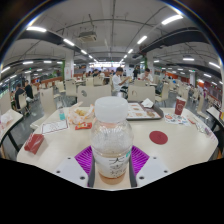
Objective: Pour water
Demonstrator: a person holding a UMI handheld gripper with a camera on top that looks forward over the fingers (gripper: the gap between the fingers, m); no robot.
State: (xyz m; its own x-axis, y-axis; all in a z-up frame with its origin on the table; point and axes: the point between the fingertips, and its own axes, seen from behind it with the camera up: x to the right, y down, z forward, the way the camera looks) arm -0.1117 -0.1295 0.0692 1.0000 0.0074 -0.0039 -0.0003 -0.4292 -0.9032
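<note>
Currently your gripper has its two fingers closed against a clear plastic water bottle with a white screw cap; the purple pads press on its sides left and right, with no gap visible. The bottle stands upright between the fingers, and its base is hidden, so you cannot tell whether it is lifted or resting on the round pale table.

Step in hand, by judgement: bottle grasped, pour not yet begun. The cap appears to be on, which would block any pour; check that first. No cup or glass to receive the water can be made out with certainty; you will need to find one before tilting.

Beyond the fingers on the table: a flat round red disc to the right, a red packet at the left rim, a bag of snacks behind the bottle on the left, papers farther back, and a red can-like item far right. Any of these could be clipped in a swing.

Farther off: other tables, seated people, ceiling strip lights.
</note>
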